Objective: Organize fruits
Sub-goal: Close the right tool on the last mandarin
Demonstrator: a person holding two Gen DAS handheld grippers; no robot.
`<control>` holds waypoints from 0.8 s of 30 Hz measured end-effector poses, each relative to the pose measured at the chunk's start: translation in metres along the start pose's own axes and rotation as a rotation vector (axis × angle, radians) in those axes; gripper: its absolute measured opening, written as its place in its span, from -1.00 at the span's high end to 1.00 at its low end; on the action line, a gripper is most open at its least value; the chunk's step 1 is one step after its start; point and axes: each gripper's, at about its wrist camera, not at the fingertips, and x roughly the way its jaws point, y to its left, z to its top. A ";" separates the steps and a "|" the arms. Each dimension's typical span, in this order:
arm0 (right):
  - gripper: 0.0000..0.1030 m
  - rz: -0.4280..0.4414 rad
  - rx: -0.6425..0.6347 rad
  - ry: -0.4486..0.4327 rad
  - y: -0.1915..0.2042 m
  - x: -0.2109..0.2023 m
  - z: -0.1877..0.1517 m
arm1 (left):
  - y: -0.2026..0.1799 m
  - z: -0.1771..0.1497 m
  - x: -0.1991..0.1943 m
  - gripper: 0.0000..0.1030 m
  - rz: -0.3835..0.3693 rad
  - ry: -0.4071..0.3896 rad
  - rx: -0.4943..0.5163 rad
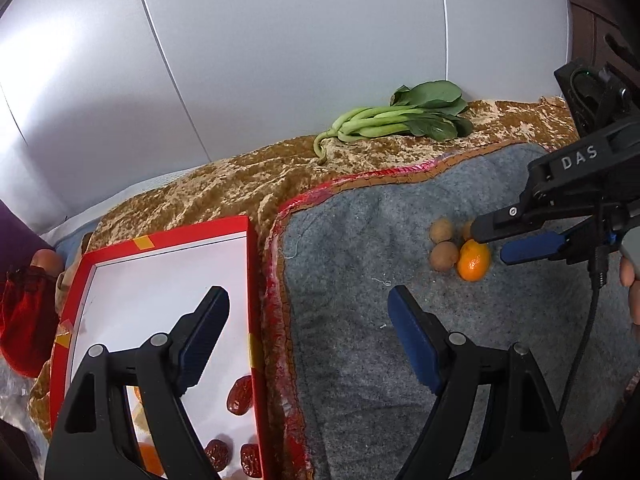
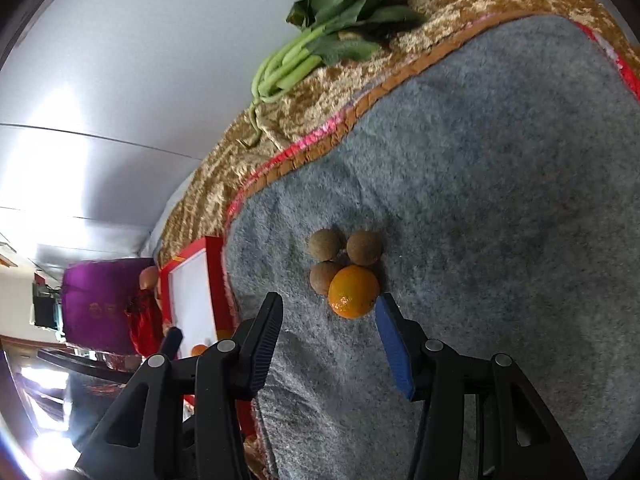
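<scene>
An orange [image 2: 353, 292] lies on the grey mat [image 2: 500, 200] touching three brown round fruits [image 2: 325, 244]. My right gripper [image 2: 329, 302] is open, its fingertips just short of the orange on either side. In the left wrist view the orange [image 1: 473, 261] and the brown fruits [image 1: 443, 255] sit beside the right gripper [image 1: 490, 242]. My left gripper [image 1: 308, 298] is open and empty, above the edge of a red tray [image 1: 253, 280] with a white floor. The tray holds red dates [image 1: 240, 395] and an orange [image 1: 150, 458] partly hidden by my fingers.
A bunch of green leafy vegetable [image 1: 396, 118] lies on the gold-brown cloth [image 1: 224, 188] by the white wall. A red bag [image 1: 24, 316] and a purple box [image 2: 102, 304] stand left of the tray.
</scene>
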 end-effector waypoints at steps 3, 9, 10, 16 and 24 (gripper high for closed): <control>0.01 -0.032 0.017 0.003 0.000 0.014 0.003 | 0.006 -0.002 -0.004 -0.59 0.006 -0.010 -0.007; 0.01 -0.063 0.037 0.003 -0.003 0.034 0.006 | 0.013 -0.003 -0.010 -0.59 0.006 -0.020 -0.011; 0.01 -0.063 0.036 0.002 -0.002 0.037 0.007 | 0.013 -0.003 -0.010 -0.59 0.004 -0.021 -0.010; 0.22 -0.033 0.064 -0.012 -0.012 0.029 0.007 | 0.004 0.001 -0.008 -0.59 -0.007 -0.026 0.020; 0.37 -0.017 0.080 -0.011 -0.031 0.000 0.005 | -0.020 0.002 0.002 -0.59 -0.040 -0.006 0.079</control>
